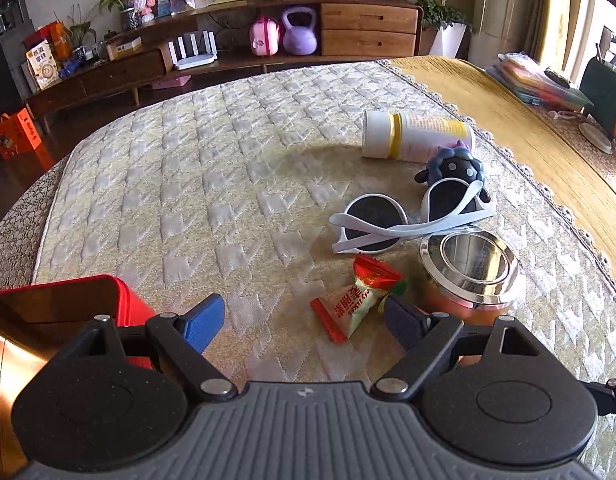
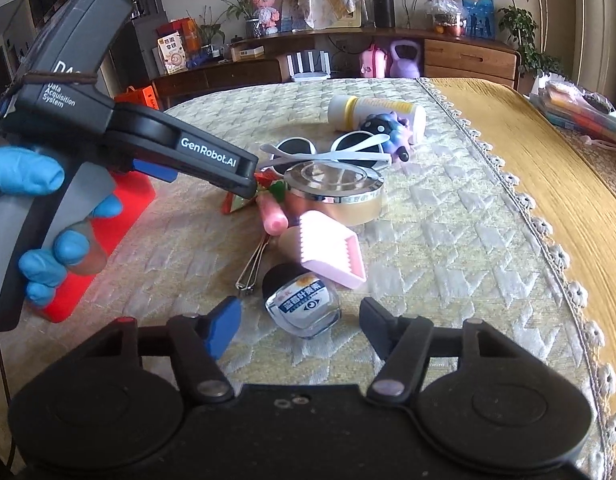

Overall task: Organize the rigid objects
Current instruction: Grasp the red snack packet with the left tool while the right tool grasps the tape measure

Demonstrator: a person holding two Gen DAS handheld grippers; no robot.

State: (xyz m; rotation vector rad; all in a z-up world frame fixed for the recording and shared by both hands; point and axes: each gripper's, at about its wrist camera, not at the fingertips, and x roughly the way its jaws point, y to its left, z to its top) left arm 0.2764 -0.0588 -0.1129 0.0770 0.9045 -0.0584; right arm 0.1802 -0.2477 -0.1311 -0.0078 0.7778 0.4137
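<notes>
**Red box waits while both claws hang empty over the clutter**

Quilted cloth covers the table [image 1: 195,168], and the loose things sit bunched toward its right edge: a bottle [image 1: 418,138] on its side, a blue toy [image 1: 454,170], sunglasses [image 1: 392,222], a tin [image 1: 470,268] and a candy [image 1: 358,296]. Nearer the right gripper [image 2: 299,326] lie a small jar [image 2: 303,306], a pink comb [image 2: 334,250] and nail clippers [image 2: 253,266].

The left gripper [image 1: 303,322] hovers with fingers apart, holding nothing, the candy just ahead between them. The right gripper is likewise spread and empty, with the jar between its tips. A red box [image 1: 47,308] stands at the near left.

This looks like the choosing stage. Next, I'd guess, one claw lowers and closes on the candy or jar, then carries it to the box.
</notes>
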